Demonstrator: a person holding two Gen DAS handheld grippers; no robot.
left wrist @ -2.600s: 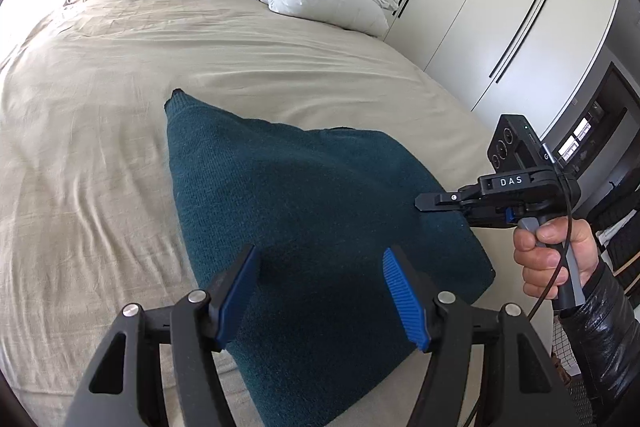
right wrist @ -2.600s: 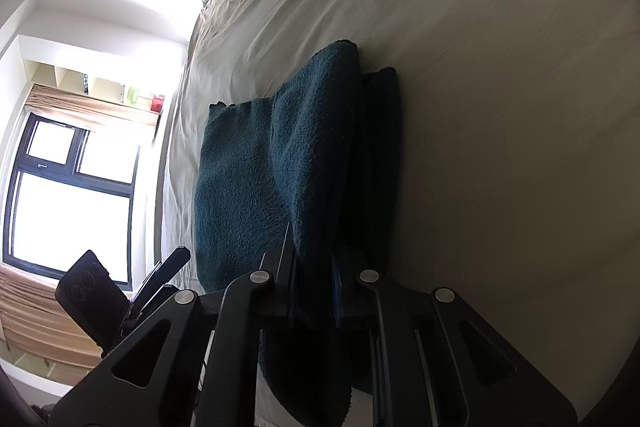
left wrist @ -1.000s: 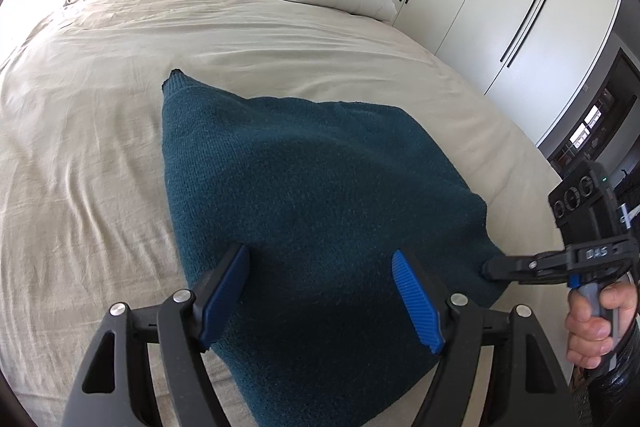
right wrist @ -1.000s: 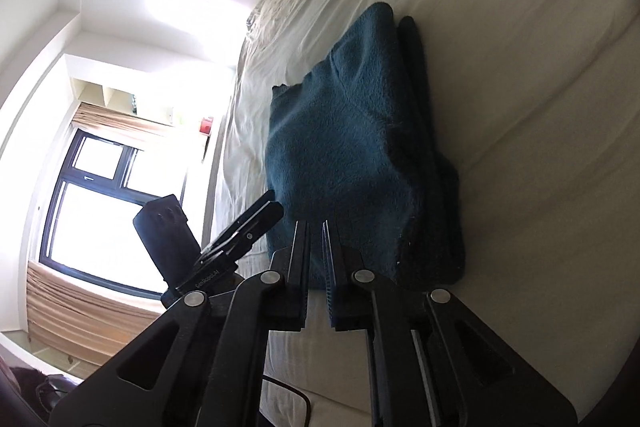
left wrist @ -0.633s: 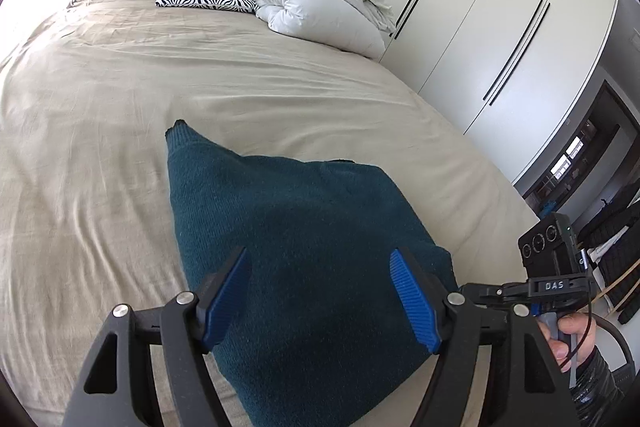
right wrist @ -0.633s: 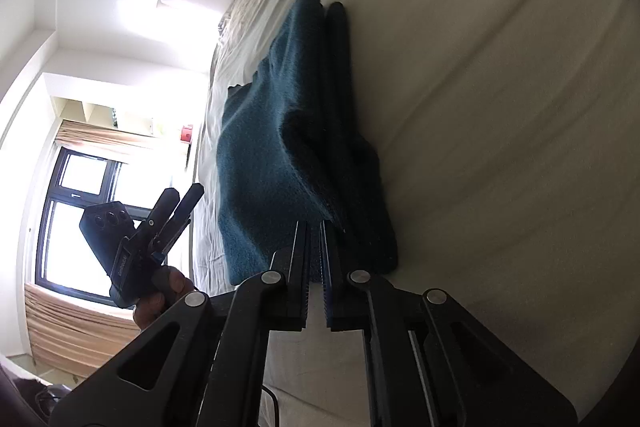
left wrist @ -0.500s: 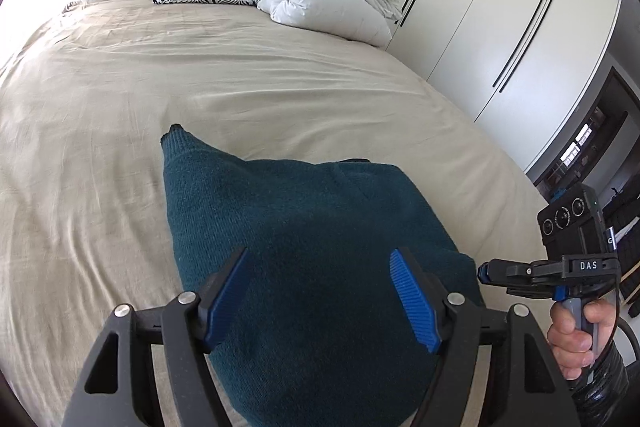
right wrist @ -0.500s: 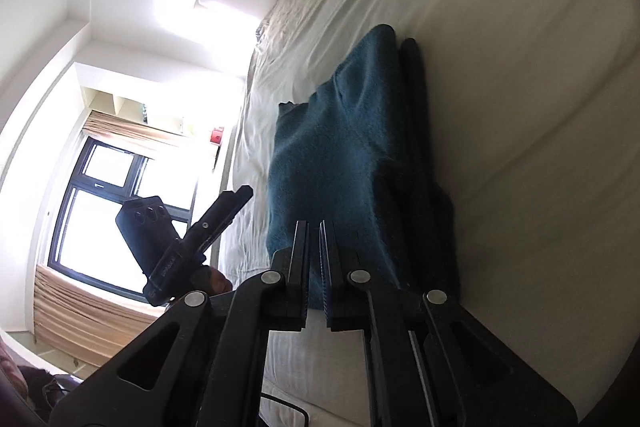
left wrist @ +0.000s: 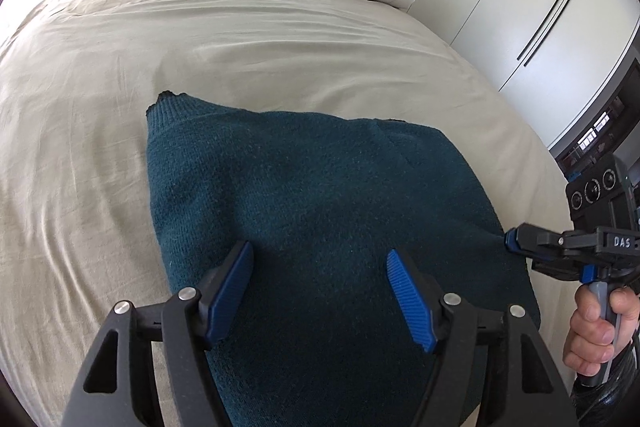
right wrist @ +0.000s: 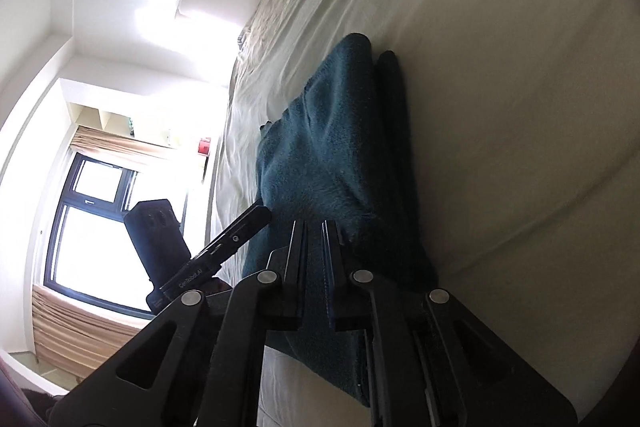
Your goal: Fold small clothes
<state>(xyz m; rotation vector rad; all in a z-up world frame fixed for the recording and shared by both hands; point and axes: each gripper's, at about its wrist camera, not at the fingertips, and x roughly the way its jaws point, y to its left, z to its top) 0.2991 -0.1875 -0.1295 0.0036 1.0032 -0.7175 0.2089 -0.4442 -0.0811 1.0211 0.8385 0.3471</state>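
Left hand-held gripper is hanging with its jaws spread wide, pointing toward 12 o'clock. Right hand-held gripper, jaws nearly closed, is sitting at its 3 o'clock.

Bright, even daylight fills the left wrist view; the bed ahead of the claw is sharp, with soft shadows in its creases. In the right wrist view, a window left of the claw blows out to white glare, leaving the claw dim. Both views bend strongly and darken at the corners.
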